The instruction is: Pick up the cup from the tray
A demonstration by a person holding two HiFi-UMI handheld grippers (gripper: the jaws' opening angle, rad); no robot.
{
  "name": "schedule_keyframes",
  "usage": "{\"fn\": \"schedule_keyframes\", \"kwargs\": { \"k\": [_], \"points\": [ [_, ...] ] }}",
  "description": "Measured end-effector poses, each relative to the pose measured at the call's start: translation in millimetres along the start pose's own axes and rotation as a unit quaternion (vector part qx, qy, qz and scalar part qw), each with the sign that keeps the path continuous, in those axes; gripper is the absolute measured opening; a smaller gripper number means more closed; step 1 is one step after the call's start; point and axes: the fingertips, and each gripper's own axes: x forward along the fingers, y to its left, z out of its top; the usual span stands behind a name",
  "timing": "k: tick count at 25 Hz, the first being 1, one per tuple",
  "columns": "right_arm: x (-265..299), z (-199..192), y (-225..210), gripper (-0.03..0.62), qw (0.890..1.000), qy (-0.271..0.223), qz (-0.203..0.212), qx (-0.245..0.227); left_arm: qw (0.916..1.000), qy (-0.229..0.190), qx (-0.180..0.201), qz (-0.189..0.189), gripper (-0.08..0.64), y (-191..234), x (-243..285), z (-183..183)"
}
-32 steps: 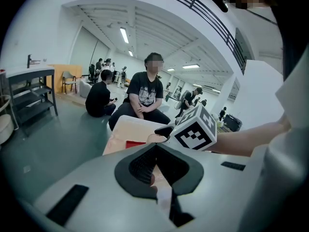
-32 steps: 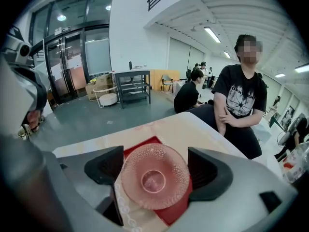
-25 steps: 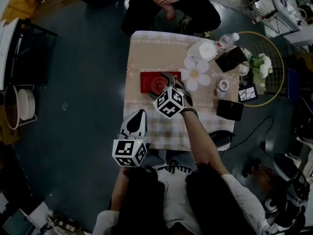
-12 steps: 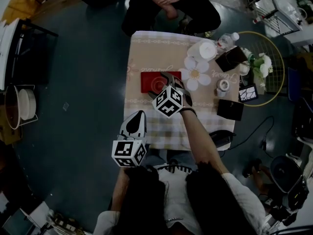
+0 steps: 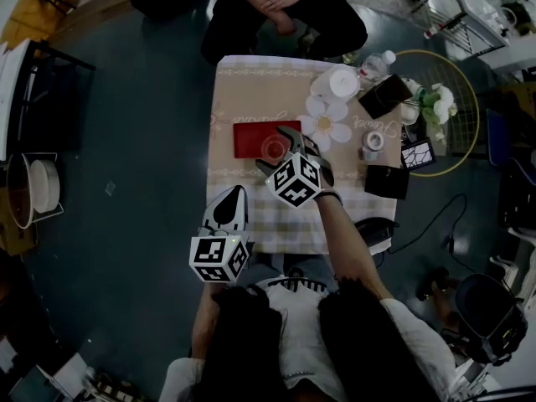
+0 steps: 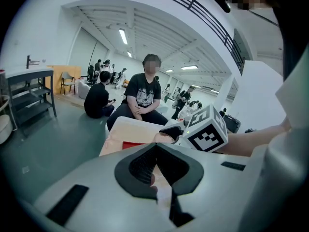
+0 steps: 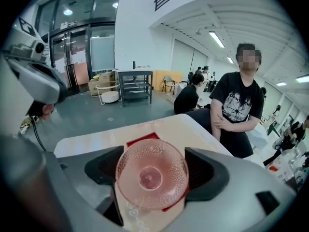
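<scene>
My right gripper (image 7: 151,164) has its jaws pressed against the cup (image 7: 145,187) between them, over the tray (image 7: 140,141). Grasp looks made, lift still to do. My left gripper (image 6: 155,150) is closed, empty.

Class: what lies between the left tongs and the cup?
The right tongs, jaws closed on the cup, and before them a stretch of checked tablecloth. The head view shows this.
</scene>
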Motion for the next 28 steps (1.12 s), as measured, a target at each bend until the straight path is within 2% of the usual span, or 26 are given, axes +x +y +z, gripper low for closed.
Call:
{"fn": "schedule_keyframes", "kwargs": {
  "k": [6,19,28],
  "points": [
    [-26.9,-15.1,-1.4,0.397,1.000,0.005,-0.019,-0.004,0.9999,-0.006,0.011,-0.012,0.008,-11.5,1.4,3.6],
    [-83.3,-82.3,-8.4,0.397,0.995,0.040,-0.068,0.053,0.9953,0.003,0.057,-0.078,0.008,-66.3,11.8,-1.2],
    [-104.5,-118.6,-0.1,0.397,0.991,0.058,-0.087,0.080,0.9924,0.007,0.074,-0.098,0.008,-85.9,11.4,-6.2]
  ]
}}
